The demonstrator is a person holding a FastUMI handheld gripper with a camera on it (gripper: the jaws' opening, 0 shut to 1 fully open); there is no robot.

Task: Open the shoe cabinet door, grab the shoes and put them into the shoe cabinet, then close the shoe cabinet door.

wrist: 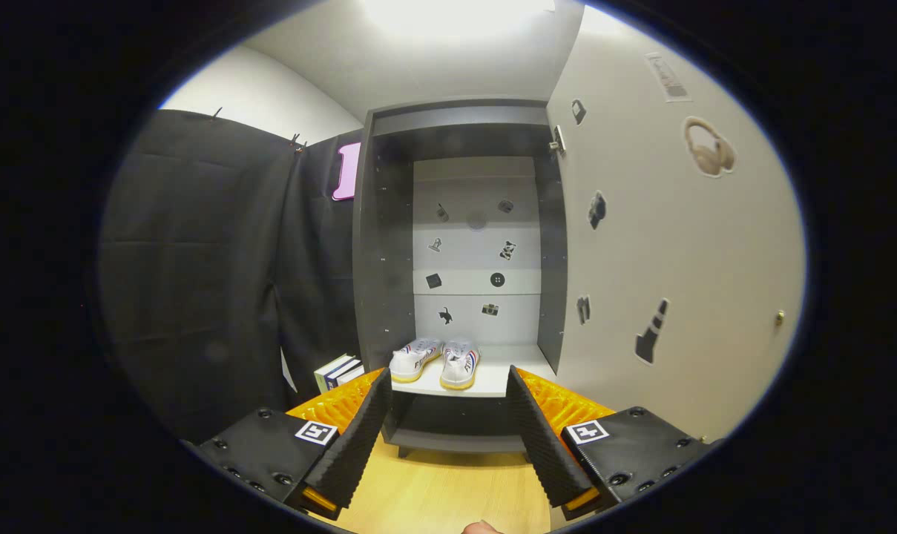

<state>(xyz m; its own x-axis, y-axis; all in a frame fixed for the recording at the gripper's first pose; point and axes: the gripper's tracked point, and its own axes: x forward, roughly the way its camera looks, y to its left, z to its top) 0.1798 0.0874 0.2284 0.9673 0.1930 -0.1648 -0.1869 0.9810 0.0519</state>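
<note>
Gripper (448,426) agape, lower shelf (455,426) shadowed

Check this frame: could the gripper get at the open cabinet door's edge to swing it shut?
Probably yes. The gripper is open and empty, the door stands open beside it, and nothing lies between. The shoes sit back on the shelf.

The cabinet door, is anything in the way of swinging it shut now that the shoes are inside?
Nothing visible blocks it. The shoes sit on the cabinet shelf, behind its front edge. The door stands wide open beside the cabinet, and the open gripper holds nothing, back from the shelf.
</note>
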